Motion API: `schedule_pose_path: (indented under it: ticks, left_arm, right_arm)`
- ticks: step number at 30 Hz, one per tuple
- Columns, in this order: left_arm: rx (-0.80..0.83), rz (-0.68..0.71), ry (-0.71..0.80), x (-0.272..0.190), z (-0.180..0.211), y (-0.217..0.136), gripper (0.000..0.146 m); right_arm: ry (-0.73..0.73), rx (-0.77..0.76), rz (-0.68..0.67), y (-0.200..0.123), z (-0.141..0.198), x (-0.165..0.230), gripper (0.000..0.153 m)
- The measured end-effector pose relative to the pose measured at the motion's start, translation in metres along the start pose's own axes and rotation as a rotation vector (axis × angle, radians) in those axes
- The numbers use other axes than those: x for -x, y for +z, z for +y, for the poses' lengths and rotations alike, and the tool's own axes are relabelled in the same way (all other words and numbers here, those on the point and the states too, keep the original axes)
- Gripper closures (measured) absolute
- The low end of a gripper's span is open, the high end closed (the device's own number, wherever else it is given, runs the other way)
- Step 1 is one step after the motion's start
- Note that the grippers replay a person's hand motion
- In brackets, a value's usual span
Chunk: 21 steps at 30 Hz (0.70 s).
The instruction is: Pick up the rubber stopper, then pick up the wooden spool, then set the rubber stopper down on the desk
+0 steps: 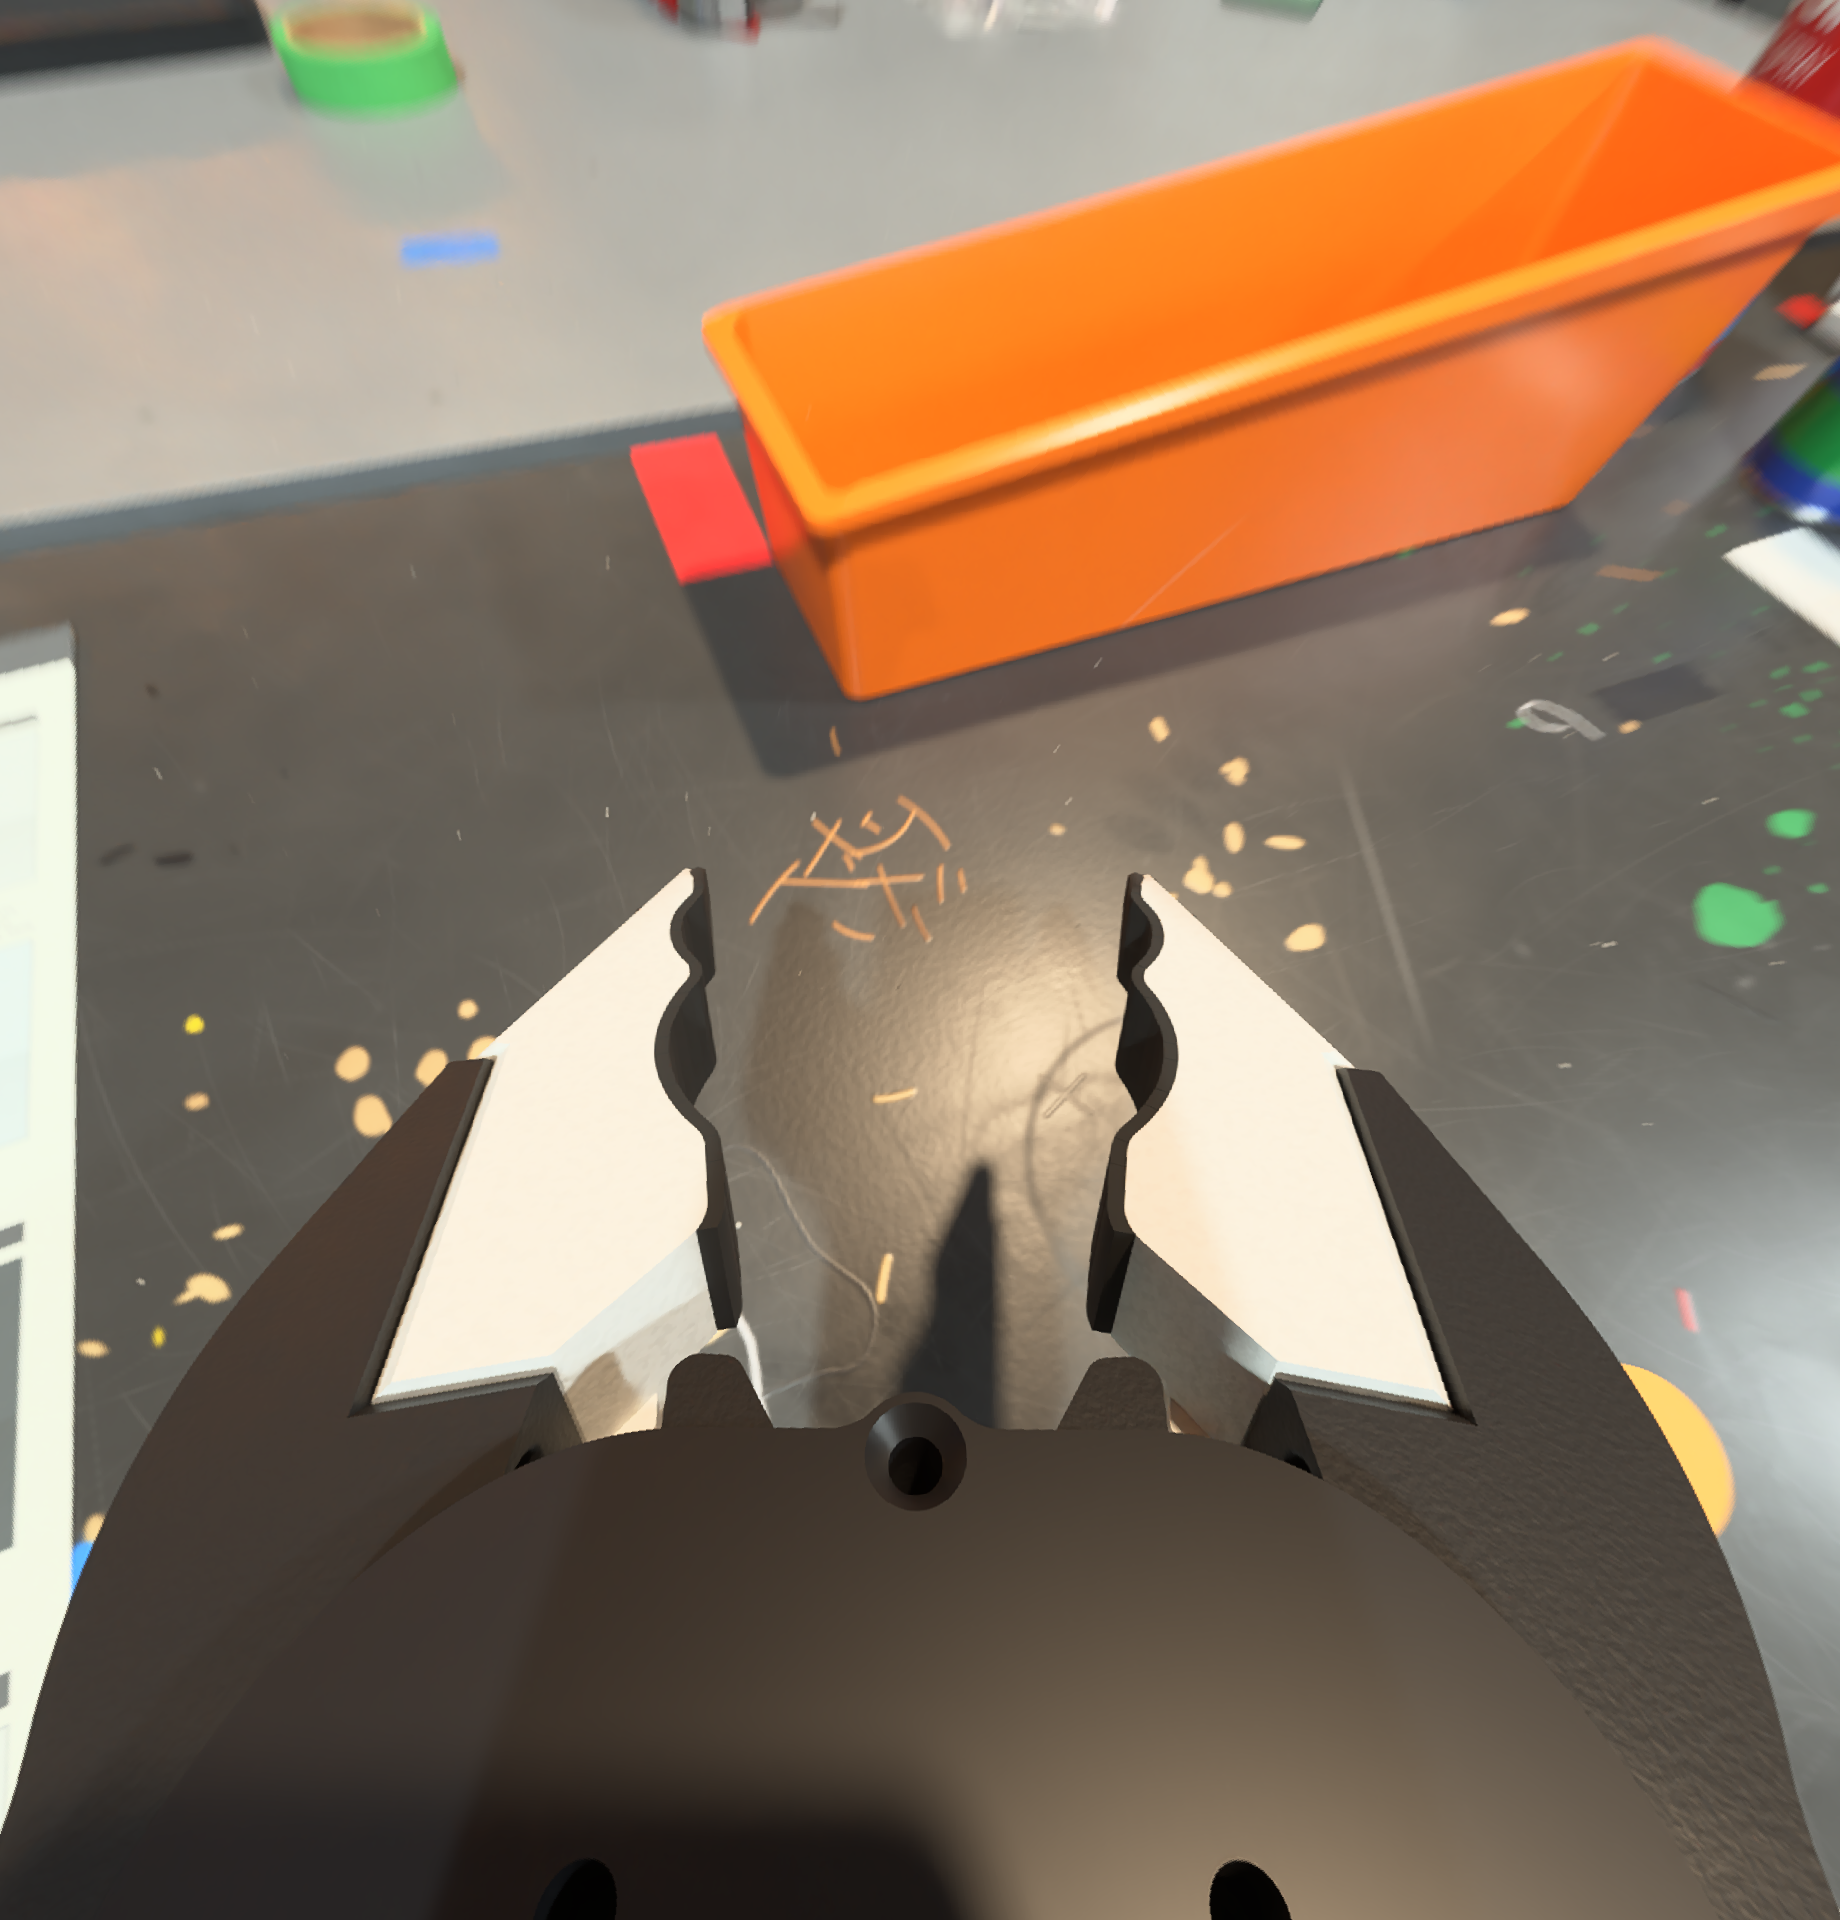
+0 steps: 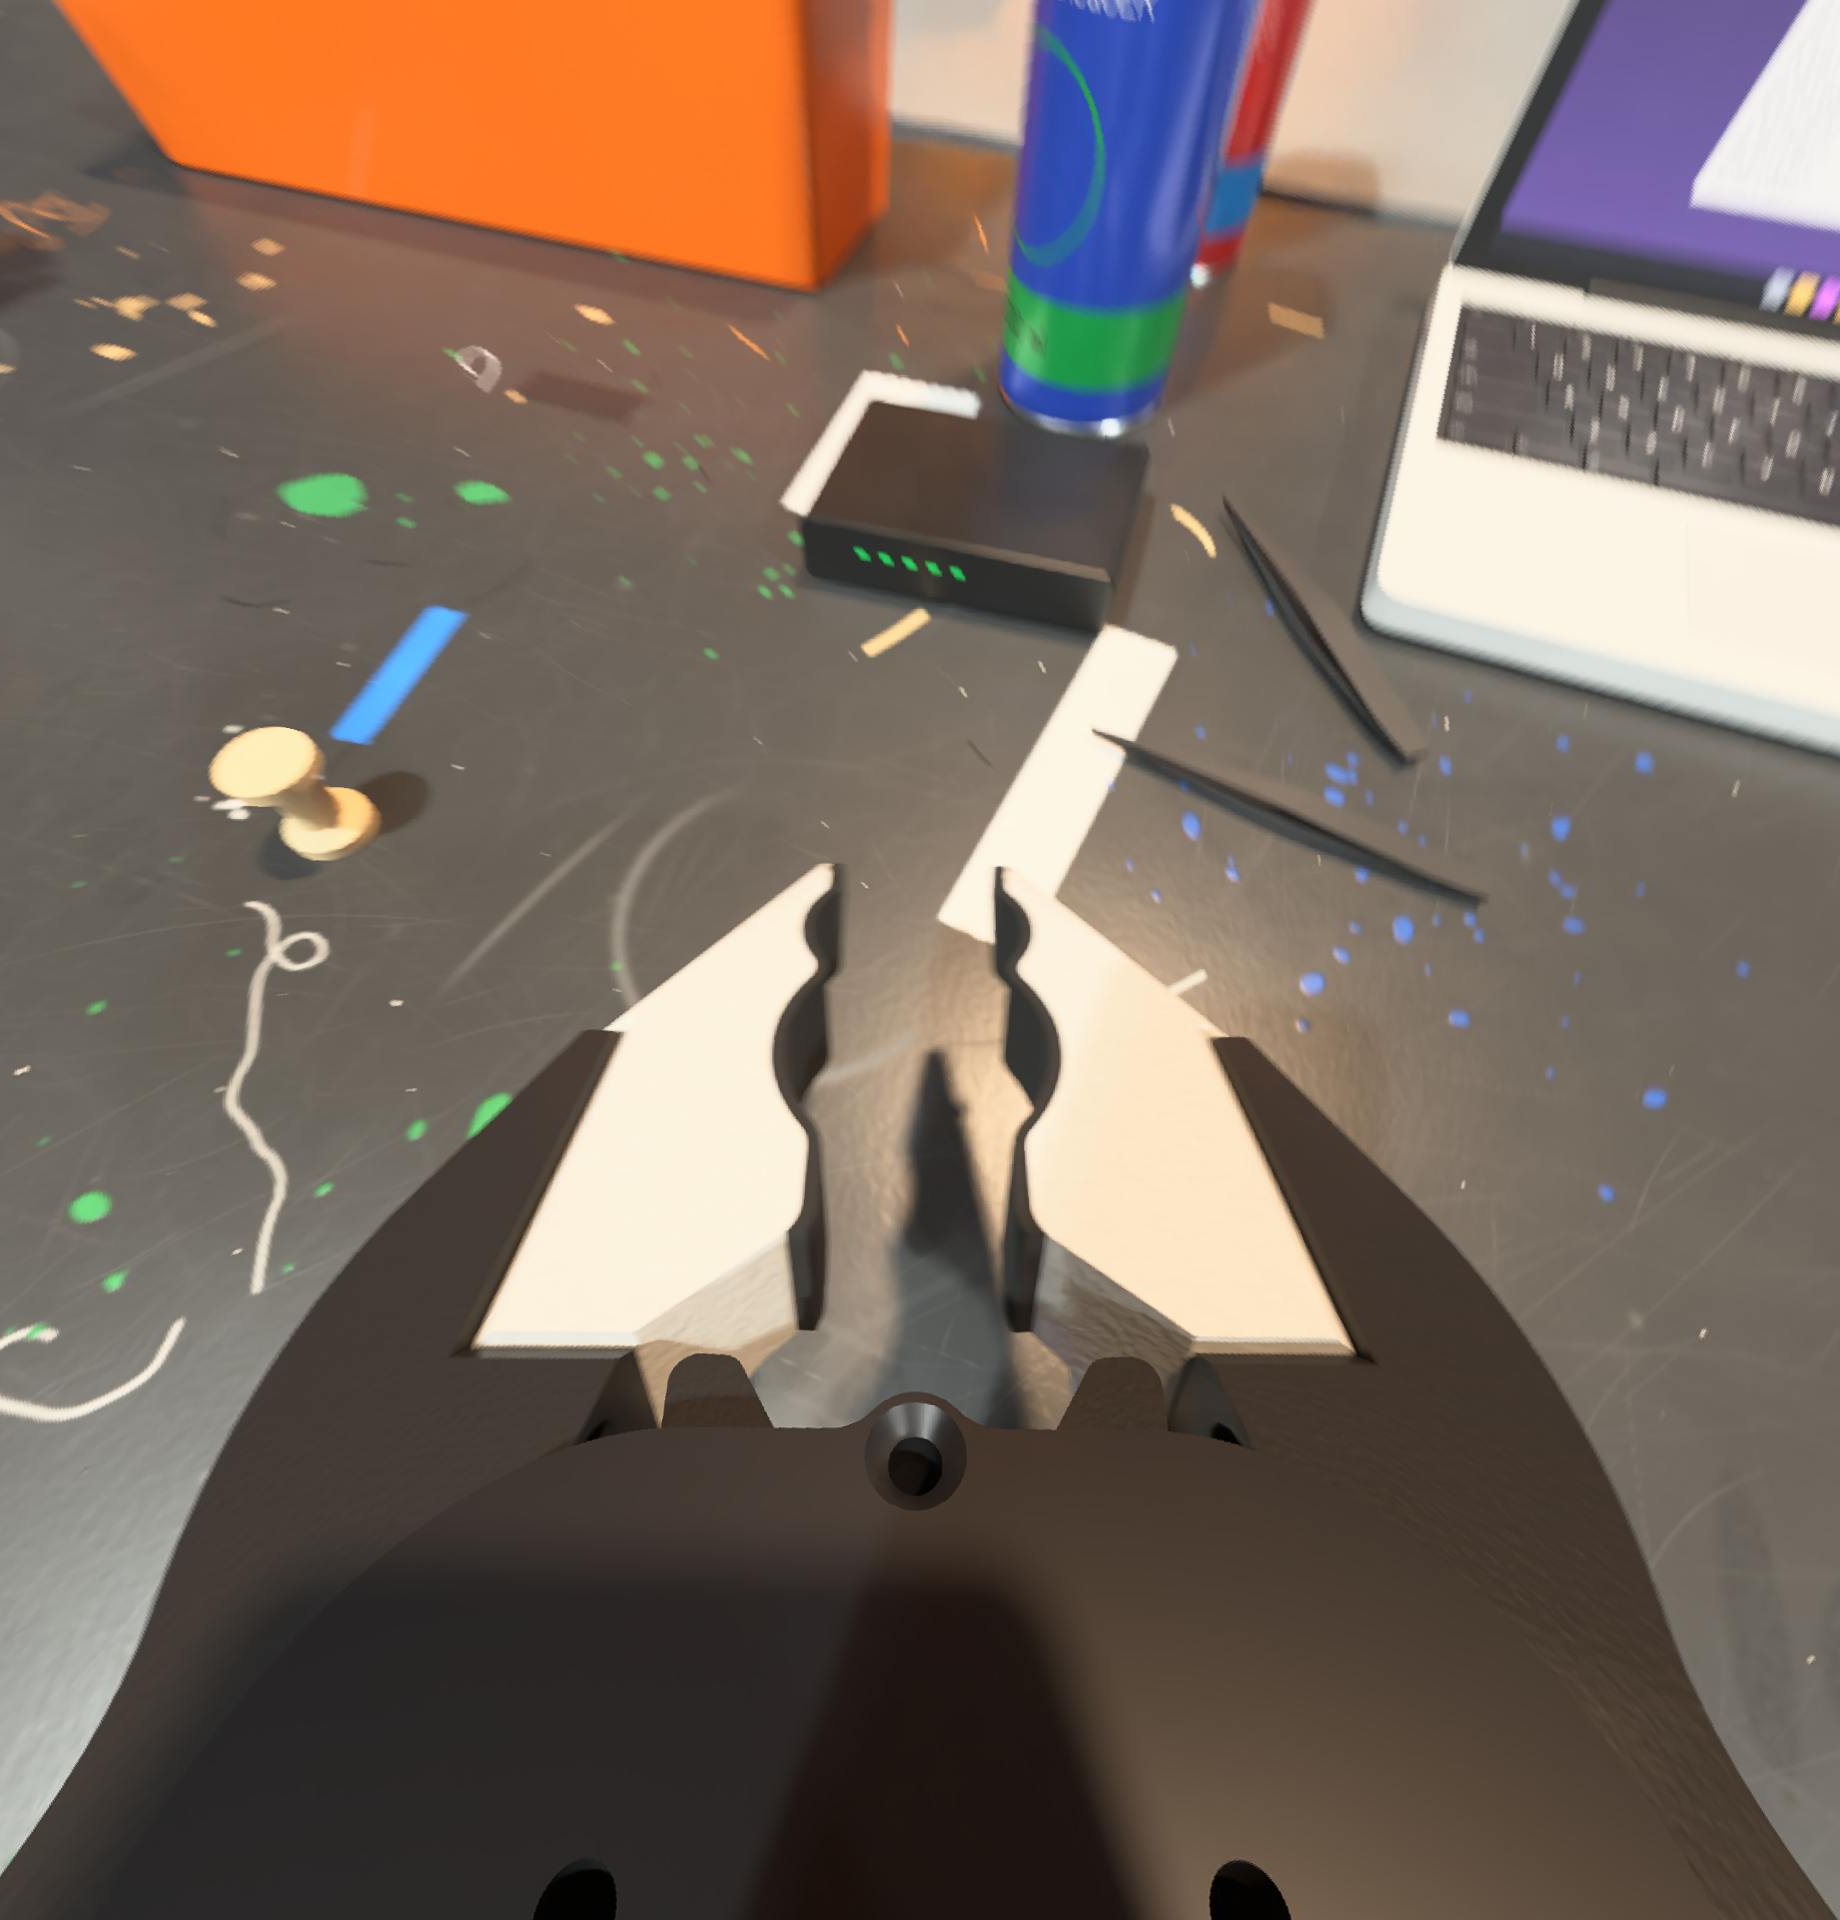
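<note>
The wooden spool [image 2: 292,792] is pale wood and lies on its side on the dark desk [image 2: 583,935], to the far left of my right gripper [image 2: 916,873]. That gripper is empty, its jaws a narrow gap apart above the desk. My left gripper [image 1: 916,883] is wide open and empty over a scratched bare patch of desk [image 1: 376,779]. A rounded orange-tan shape [image 1: 1680,1455] peeks out at the right of the left gripper's body; I cannot tell what it is. I see no rubber stopper clearly in either view.
An orange bin [image 1: 1207,540] stands ahead of the left gripper, with a red block [image 1: 700,504] beside it and a green tape roll [image 1: 365,52] far back. The right wrist view shows a blue can [image 2: 1103,208], a black box [image 2: 973,520], black tweezers [image 2: 1300,821] and a laptop [image 2: 1643,468].
</note>
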<state>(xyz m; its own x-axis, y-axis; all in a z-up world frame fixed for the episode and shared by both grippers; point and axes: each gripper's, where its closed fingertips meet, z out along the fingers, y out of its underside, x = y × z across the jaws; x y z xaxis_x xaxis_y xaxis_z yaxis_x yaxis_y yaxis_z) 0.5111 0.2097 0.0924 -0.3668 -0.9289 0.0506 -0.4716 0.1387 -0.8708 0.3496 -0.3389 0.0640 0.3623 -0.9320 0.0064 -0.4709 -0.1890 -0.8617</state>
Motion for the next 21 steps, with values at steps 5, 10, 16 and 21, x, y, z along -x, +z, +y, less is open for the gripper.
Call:
schedule_pose_path:
  ticks: [5, 10, 16, 21]
  left_arm:
    - [-0.171, 0.142, 0.007, -0.033, -0.039, -0.042, 0.049]
    - [-0.137, 0.234, 0.03, -0.069, -0.042, -0.063, 0.029]
    - [0.008, 0.278, 0.179, -0.111, 0.011, -0.081, 0.037]
    - [0.127, 0.259, 0.303, -0.136, 0.068, -0.083, 0.06]
  right_arm:
    - [-0.162, -0.115, -0.132, -0.019, -0.034, 0.048, 0.153]
    - [-0.285, -0.096, -0.307, -0.012, -0.048, 0.106, 0.106]
    - [-0.436, 0.009, -0.424, 0.012, -0.037, 0.152, 0.084]
    - [-0.515, 0.102, -0.474, 0.035, -0.023, 0.163, 0.095]
